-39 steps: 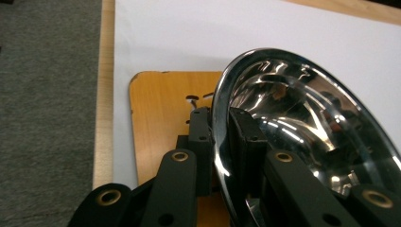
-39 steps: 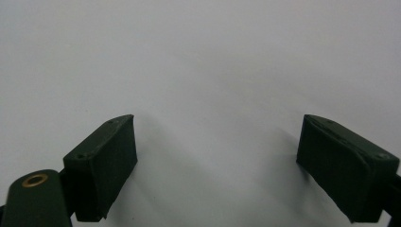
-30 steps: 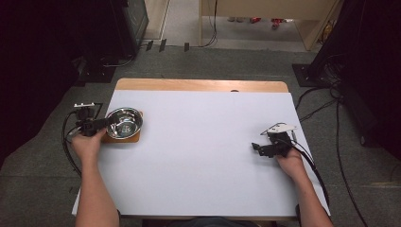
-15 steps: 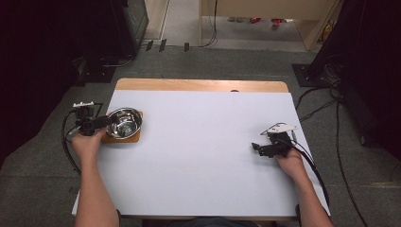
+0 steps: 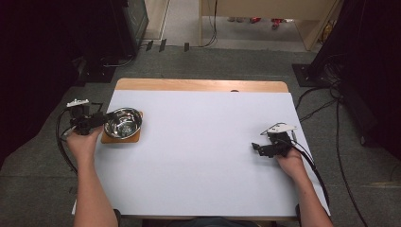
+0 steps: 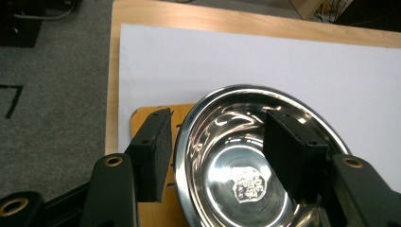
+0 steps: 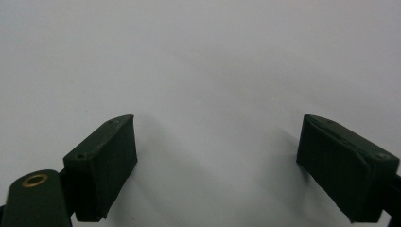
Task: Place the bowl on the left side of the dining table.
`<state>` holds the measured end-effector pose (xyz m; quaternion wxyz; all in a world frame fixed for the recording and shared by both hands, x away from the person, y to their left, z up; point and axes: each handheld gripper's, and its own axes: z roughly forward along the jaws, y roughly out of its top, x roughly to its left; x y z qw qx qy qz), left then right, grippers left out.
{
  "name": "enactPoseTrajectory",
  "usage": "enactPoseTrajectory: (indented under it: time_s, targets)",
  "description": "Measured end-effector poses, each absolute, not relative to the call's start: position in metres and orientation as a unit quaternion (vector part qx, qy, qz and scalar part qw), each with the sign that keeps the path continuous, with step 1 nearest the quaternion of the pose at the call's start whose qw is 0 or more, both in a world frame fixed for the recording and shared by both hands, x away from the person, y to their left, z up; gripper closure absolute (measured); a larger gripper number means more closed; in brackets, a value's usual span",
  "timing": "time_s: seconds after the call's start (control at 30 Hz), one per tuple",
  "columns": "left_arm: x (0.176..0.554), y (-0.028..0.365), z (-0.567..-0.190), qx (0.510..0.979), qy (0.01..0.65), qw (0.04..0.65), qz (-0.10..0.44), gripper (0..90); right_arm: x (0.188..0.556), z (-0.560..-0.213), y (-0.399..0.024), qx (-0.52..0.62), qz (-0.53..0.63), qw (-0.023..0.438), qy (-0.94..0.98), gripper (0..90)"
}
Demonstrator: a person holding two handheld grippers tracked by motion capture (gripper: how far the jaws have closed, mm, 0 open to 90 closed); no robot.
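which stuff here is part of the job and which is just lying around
In the job:
- bowl, steel
- wooden board under it
- left hand-held gripper, jaws just opened, straddling the bowl's rim

Lying about:
- right hand-held gripper, open over bare white sheet
- cables on the floor

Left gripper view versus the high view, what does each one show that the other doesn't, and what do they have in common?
The left gripper view alone shows the stamped mark in the bottom of the steel bowl, and the left gripper's jaws, which have just been opening, standing either side of the near rim, pads off it.

The high view alone shows the right gripper resting far across the white table cover, both forearms, and the cabled floor beyond.

Both show the bowl sitting on a wooden board at the table's left edge.
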<state>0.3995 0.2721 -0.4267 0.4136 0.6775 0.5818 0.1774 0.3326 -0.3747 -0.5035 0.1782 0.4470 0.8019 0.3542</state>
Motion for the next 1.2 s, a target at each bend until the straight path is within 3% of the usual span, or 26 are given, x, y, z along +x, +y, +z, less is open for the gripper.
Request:
enactPoseTrajectory:
  time_s: [0.27, 0.47, 1.2]
  targets:
    - [0.397, 0.262, -0.416, 0.683, 0.567, 0.421, 0.188, 42.9, 0.333, -0.503, -0.375, 0.447, 0.354, 0.178, 0.802, 12.4]
    - [0.397, 0.252, -0.410, 0.678, 0.560, 0.447, 0.164, 42.2, 0.333, -0.503, -0.375, 0.447, 0.354, 0.178, 0.802, 12.4]
    - [0.398, 0.199, -0.401, 0.723, 0.508, 0.445, 0.147, 39.0, 0.333, -0.503, -0.375, 0.447, 0.354, 0.178, 0.802, 12.4]
